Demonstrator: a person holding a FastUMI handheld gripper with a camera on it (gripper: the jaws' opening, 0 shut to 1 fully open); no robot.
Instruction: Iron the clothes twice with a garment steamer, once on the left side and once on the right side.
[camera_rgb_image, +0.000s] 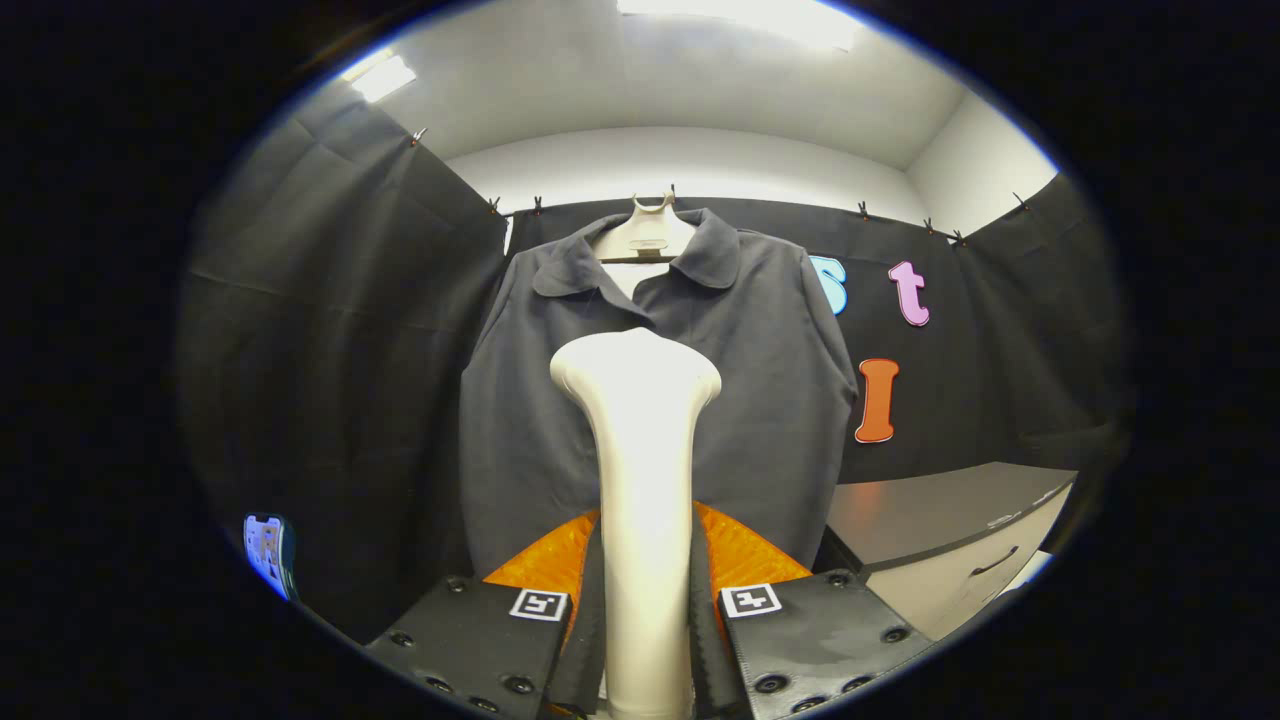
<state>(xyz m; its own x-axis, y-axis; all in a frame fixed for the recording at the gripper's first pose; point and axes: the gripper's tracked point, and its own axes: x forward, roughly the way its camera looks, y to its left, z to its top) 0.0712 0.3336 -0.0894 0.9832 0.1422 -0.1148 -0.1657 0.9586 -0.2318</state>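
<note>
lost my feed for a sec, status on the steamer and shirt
Gripper shut on steamer. Steamer head up in front of grey shirt on hanger. Nothing between them.

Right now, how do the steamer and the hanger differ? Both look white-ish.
The garment steamer stands upright between the hand-held gripper fingers, clamped on both sides; the hanger hangs at the booth wall's top edge, beyond them. The steamer shows whole from handle to wide head; the hanger is mostly covered by the dark shirt. The steamer looms large, the hanger small. Both are off-white plastic.
</note>
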